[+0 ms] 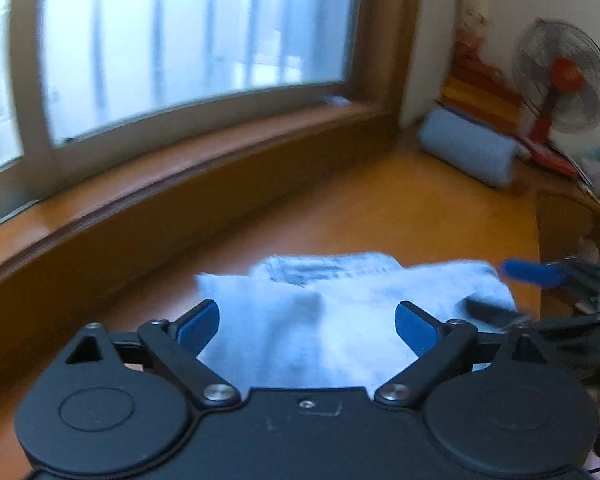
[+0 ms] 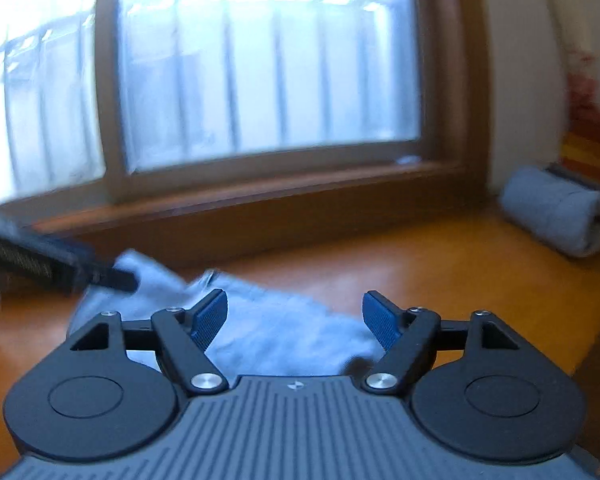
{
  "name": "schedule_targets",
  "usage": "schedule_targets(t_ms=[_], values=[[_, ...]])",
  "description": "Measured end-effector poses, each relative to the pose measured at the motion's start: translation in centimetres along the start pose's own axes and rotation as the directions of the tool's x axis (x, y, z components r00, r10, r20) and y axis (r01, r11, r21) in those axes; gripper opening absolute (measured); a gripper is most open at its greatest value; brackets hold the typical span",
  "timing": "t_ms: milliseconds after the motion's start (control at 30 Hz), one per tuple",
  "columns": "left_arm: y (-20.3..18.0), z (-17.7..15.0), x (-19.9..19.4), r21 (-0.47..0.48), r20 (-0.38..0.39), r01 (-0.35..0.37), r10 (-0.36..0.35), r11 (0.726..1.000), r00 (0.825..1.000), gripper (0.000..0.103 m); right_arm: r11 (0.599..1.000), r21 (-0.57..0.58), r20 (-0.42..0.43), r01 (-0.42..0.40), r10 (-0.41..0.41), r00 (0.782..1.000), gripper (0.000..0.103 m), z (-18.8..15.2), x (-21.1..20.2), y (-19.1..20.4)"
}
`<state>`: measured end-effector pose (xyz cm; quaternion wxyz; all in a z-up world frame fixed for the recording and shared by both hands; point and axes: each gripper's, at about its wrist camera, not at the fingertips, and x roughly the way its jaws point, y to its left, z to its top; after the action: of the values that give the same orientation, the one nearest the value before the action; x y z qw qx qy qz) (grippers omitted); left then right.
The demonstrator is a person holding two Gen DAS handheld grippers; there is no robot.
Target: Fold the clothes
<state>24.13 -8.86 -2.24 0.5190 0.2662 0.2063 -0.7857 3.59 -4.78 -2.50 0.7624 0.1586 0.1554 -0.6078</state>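
A pale blue-white garment (image 1: 320,320) lies folded and flat on the orange wooden surface (image 1: 420,208), just ahead of both grippers. My left gripper (image 1: 306,320) hovers over its near edge with the blue pads wide apart and nothing pinched. At the garment's right corner, my right gripper (image 1: 512,292) is also open. The right wrist view shows the garment (image 2: 284,332) under the right gripper (image 2: 294,316), whose pads stand apart and clear of the cloth. A dark finger (image 2: 116,274) of the left gripper reaches over the garment's left end.
A rolled grey towel (image 1: 468,152) (image 2: 556,210) lies at the far right near the wall. Behind it are stacked coloured cloths (image 1: 480,88) and a red-hubbed fan (image 1: 564,76). A wooden window sill (image 1: 180,184) runs along the back. The surface ends at an edge (image 1: 538,240) on the right.
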Motion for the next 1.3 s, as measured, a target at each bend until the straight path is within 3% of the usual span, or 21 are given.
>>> schedule_targets(t_ms=[67, 100, 167, 233, 333, 433, 533, 600, 700, 767, 867, 1033, 1200, 1300], values=[[-0.1, -0.7, 3.0, 0.027, -0.085, -0.040, 0.043, 0.999, 0.995, 0.095, 1.000, 0.004, -0.072, 0.016, -0.016, 0.997, 0.077, -1.4, 2.0, 0.2], [0.3, -1.2, 4.4, 0.016, -0.134, -0.054, 0.056, 0.998, 0.989, 0.102, 1.000, 0.017, -0.093, 0.025, -0.024, 0.995, 0.078, -2.1, 2.8, 0.2], [2.0, -1.8, 6.1, -0.108, -0.185, -0.022, 0.001, 0.994, 0.983, 0.103, 0.998, 0.043, -0.118, 0.040, -0.035, 0.992, 0.078, -2.9, 3.6, 0.3], [3.9, -2.0, 5.9, -0.252, -0.213, 0.011, -0.067, 0.968, 0.975, 0.102, 0.999, 0.029, -0.122, 0.046, -0.042, 0.992, 0.079, -2.5, 3.4, 0.7], [3.4, -1.7, 3.7, -0.224, -0.176, -0.022, -0.018, 0.974, 0.984, 0.098, 0.998, 0.029, -0.106, 0.064, -0.060, 0.993, 0.079, -1.4, 2.3, 0.9], [1.1, -0.9, -0.1, -0.091, -0.089, -0.105, 0.097, 0.990, 0.991, 0.097, 0.996, 0.061, -0.037, 0.062, -0.059, 0.998, 0.079, -0.7, 0.4, 0.4], [-0.6, -0.3, -2.0, -0.013, -0.008, -0.097, 0.097, 0.995, 0.995, 0.098, 0.995, 0.104, -0.026, 0.009, -0.007, 1.000, 0.080, -0.9, -0.3, 0.2], [-1.5, -0.3, -0.9, 0.015, -0.033, -0.059, 0.059, 0.998, 0.998, 0.098, 0.992, 0.125, -0.066, -0.012, 0.020, 0.998, 0.080, -1.7, 0.2, 0.3], [-2.3, -1.6, 3.5, 0.070, -0.150, -0.108, 0.118, 0.992, 0.982, 0.100, 0.983, 0.185, -0.167, 0.000, 0.031, 0.985, 0.080, -3.5, 2.1, 0.1], [-2.1, -2.0, 4.9, 0.069, -0.158, -0.128, 0.137, 0.989, 0.978, 0.103, 0.957, 0.289, -0.188, 0.000, 0.057, 0.980, 0.080, -3.9, 2.4, -0.8], [-2.0, -1.3, 5.0, 0.028, -0.169, -0.138, 0.141, 0.990, 0.976, 0.103, 0.949, 0.313, -0.167, -0.023, 0.078, 0.983, 0.080, -3.6, 1.3, -1.6], [-2.3, -1.7, 1.8, 0.058, -0.124, -0.183, 0.189, 0.981, 0.974, 0.102, 0.986, 0.161, -0.088, -0.029, 0.043, 0.995, 0.080, -4.1, -2.1, -1.8], [-1.7, -4.2, -3.2, 0.047, -0.068, -0.194, 0.197, 0.980, 0.978, 0.102, 0.991, 0.110, -0.067, -0.077, 0.084, 0.994, 0.081, -5.5, -4.3, -2.4], [-0.7, -6.7, -4.1, 0.039, -0.087, -0.186, 0.188, 0.982, 0.978, 0.102, 0.989, 0.096, -0.078, -0.110, 0.118, 0.990, 0.081, -6.3, -4.5, -2.5]])
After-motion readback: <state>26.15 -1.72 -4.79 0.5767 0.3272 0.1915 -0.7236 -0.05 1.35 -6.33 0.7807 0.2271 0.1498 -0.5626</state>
